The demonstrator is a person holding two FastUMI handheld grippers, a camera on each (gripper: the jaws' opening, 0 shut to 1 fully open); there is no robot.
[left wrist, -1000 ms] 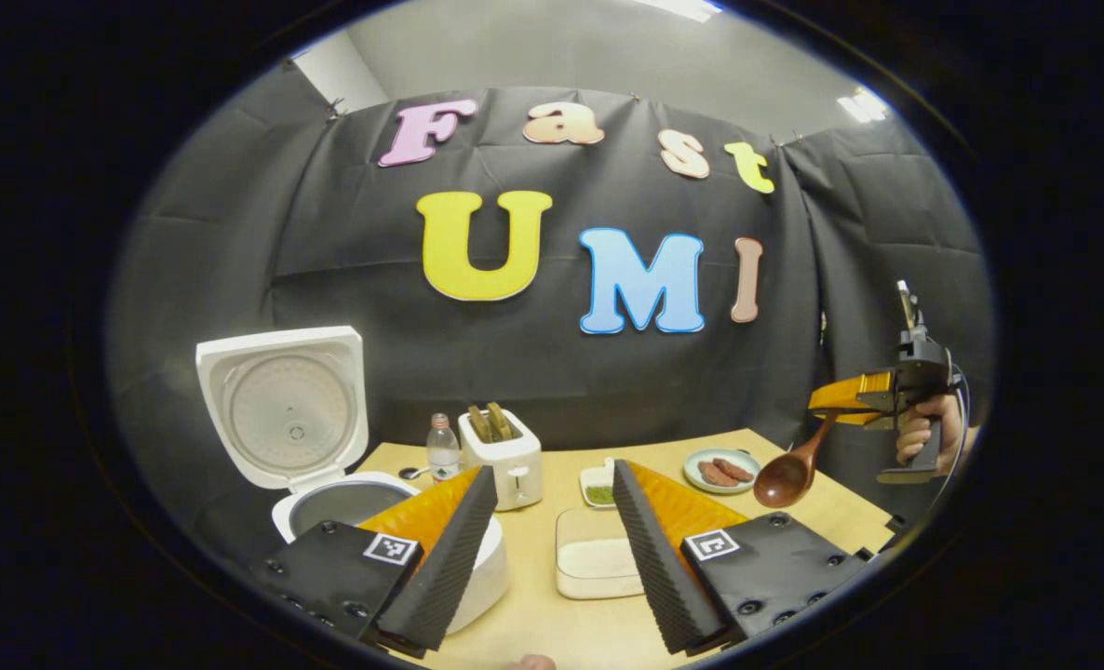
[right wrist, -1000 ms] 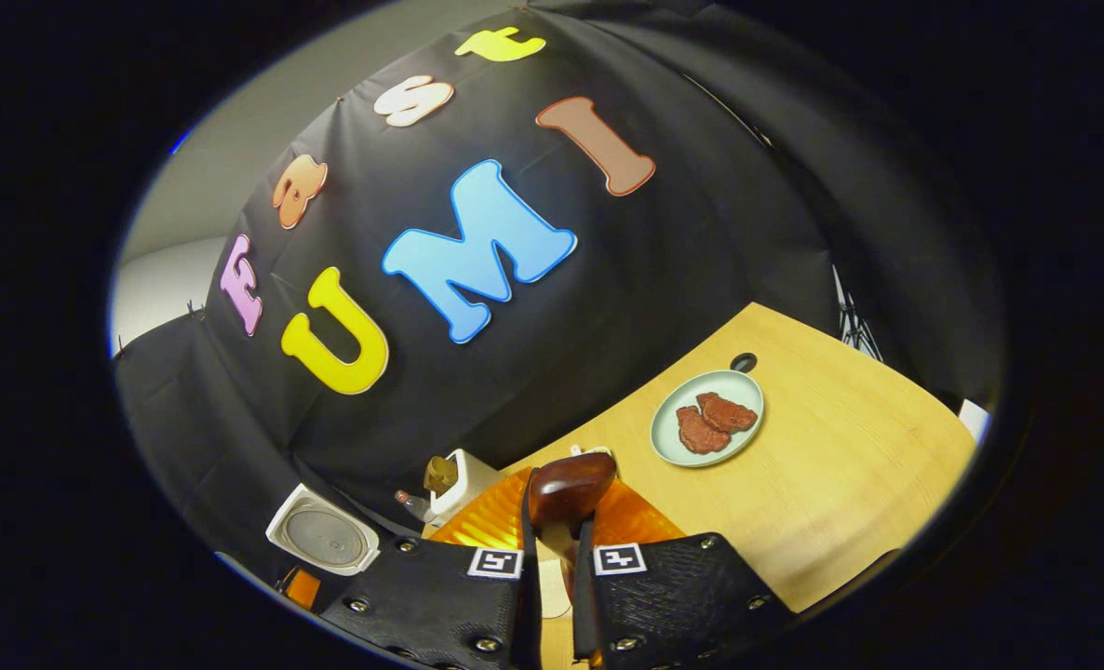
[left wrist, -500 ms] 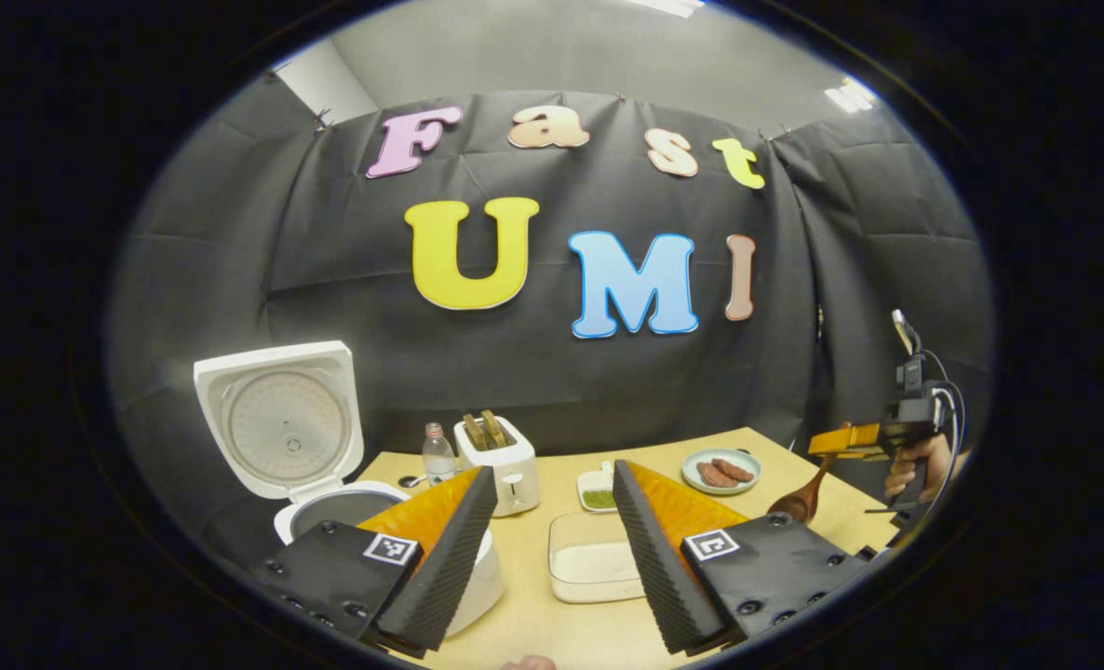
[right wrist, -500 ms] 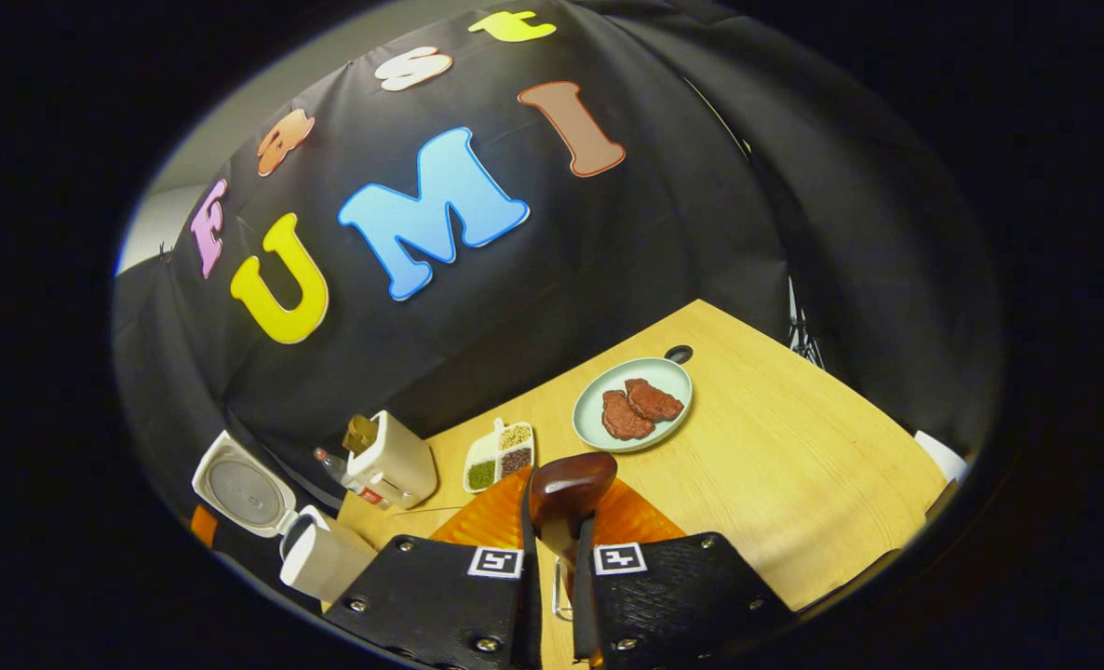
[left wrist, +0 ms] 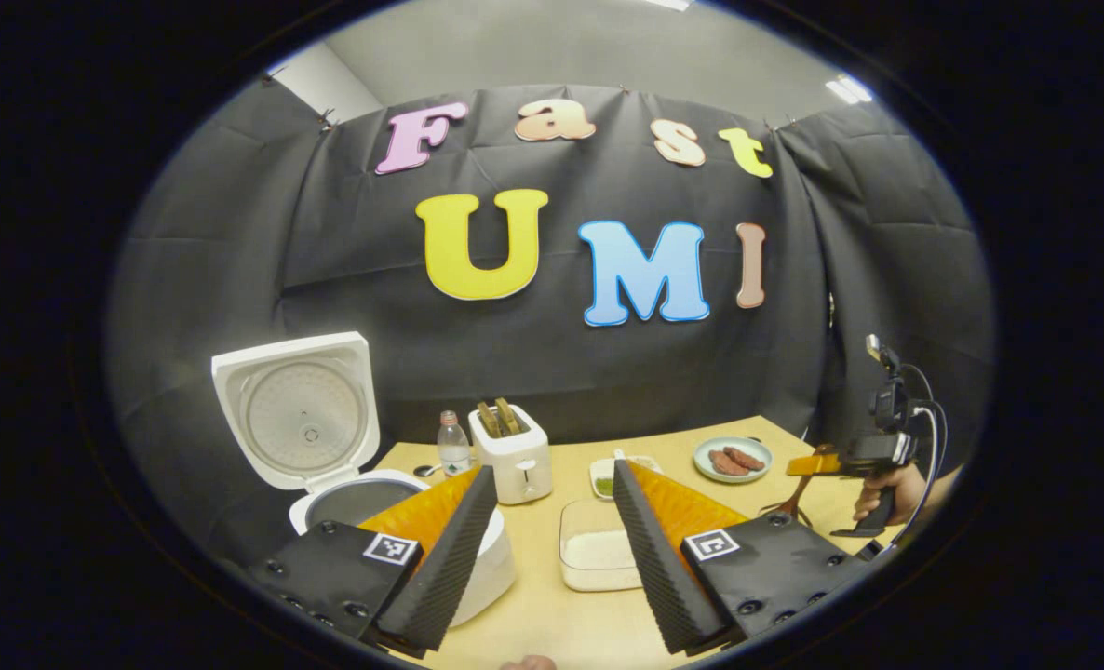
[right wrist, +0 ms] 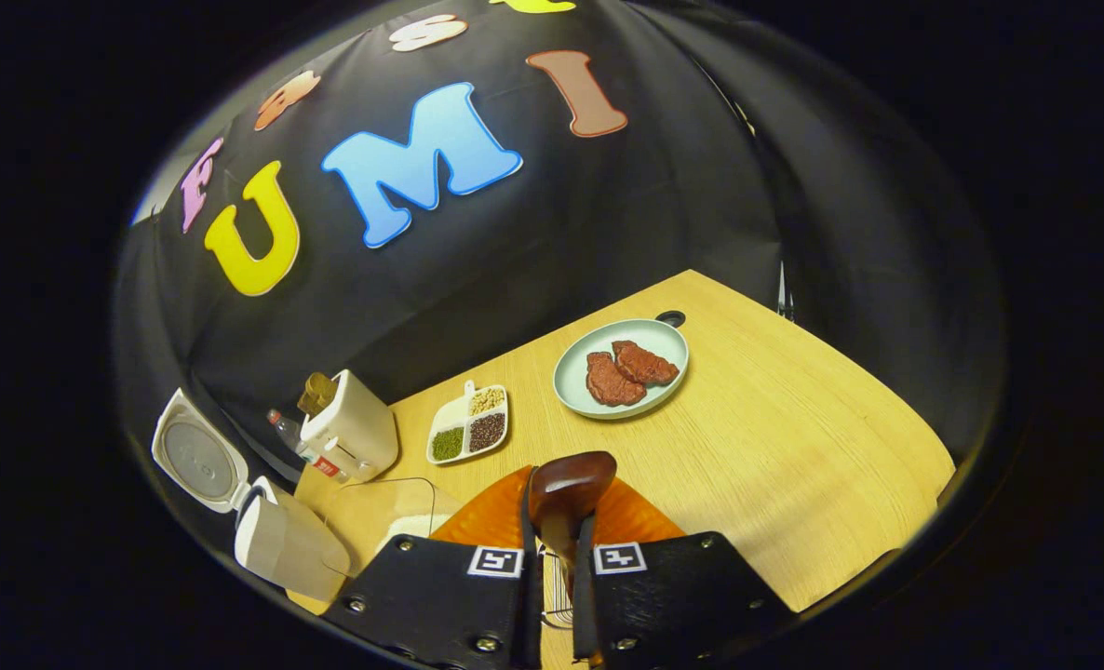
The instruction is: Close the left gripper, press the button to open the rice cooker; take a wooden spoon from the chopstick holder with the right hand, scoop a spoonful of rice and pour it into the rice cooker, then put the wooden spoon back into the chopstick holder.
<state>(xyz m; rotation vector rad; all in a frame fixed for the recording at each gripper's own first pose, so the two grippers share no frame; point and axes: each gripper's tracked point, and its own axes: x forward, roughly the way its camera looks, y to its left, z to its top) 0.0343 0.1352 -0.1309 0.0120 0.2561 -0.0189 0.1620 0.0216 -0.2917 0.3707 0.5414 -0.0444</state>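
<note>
In the left gripper view my left gripper (left wrist: pixel 552 475) stands open above the table with nothing between its fingers. The white rice cooker (left wrist: pixel 380 507) sits at the left, its lid (left wrist: pixel 296 409) raised. A clear box of rice (left wrist: pixel 597 556) lies just beyond my fingers. At the right, a hand (left wrist: pixel 887 489) holds my right gripper (left wrist: pixel 814 462) low over the table, and the wooden spoon (left wrist: pixel 787 507) hangs bowl-down from it. In the right gripper view my right gripper (right wrist: pixel 557 521) is shut on the spoon's handle, its dark bowl (right wrist: pixel 571 482) ahead. A wire mesh holder (right wrist: pixel 557 596) peeks between the fingers.
A white toaster (left wrist: pixel 515 453) and a small bottle (left wrist: pixel 454 447) stand at the table's back. A divided dish of grains (right wrist: pixel 468 433) and a pale plate (right wrist: pixel 578 386) with two meat pieces lie mid-table. The table's right edge (right wrist: pixel 924 437) lies close.
My right gripper has come down toward the table with the spoon still held, and its view now tilts lower. My left gripper stays open and has hardly moved.
</note>
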